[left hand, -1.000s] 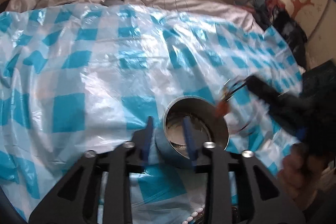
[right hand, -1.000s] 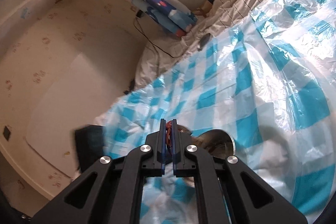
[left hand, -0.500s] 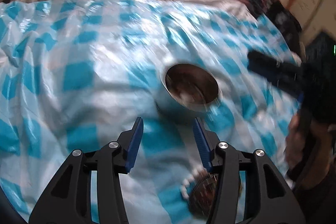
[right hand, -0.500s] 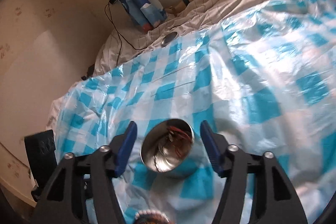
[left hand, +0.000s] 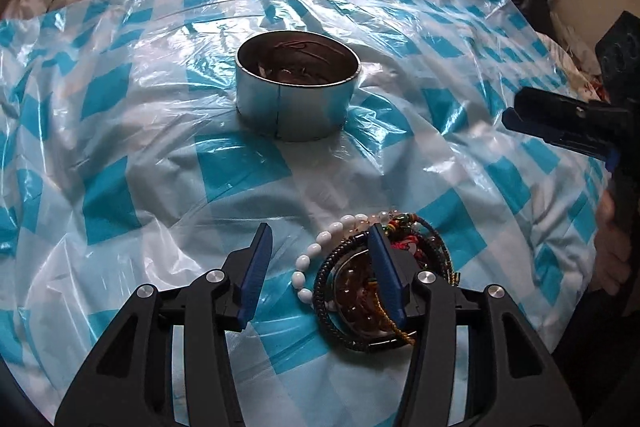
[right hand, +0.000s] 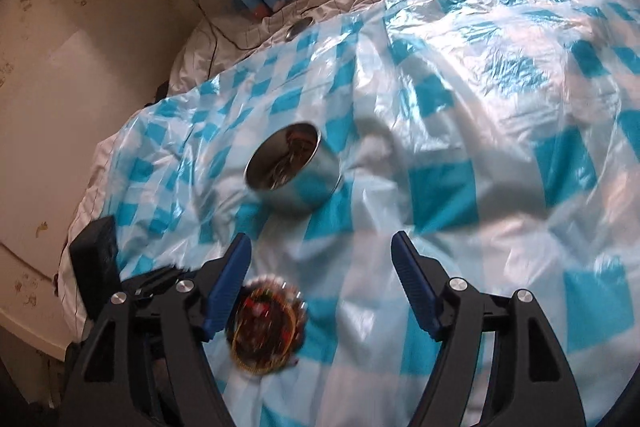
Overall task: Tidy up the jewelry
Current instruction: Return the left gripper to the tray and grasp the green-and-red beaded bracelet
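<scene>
Lying tangled near the tin (left hand: 297,87), the light, slippery bracelets (left hand: 372,275) suit a bead-strand pinch; left tongs (left hand: 320,263) and right tongs (right hand: 320,279), just opening, gape empty.

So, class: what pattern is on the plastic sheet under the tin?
Blue and white checks on the plastic sheet, clearest from the left wrist.

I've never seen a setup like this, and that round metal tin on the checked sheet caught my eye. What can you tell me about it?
The tin is a low, round, shiny metal can with no lid, its side showing a thin vertical seam. It stands upright on the crinkled blue-and-white checked plastic sheet, which dents under it. Inside lie a few pieces of jewelry, including reddish cord, too dark to sort out. Neither gripper touches it; a pile of bracelets lies apart from it, nearer the camera.
</scene>
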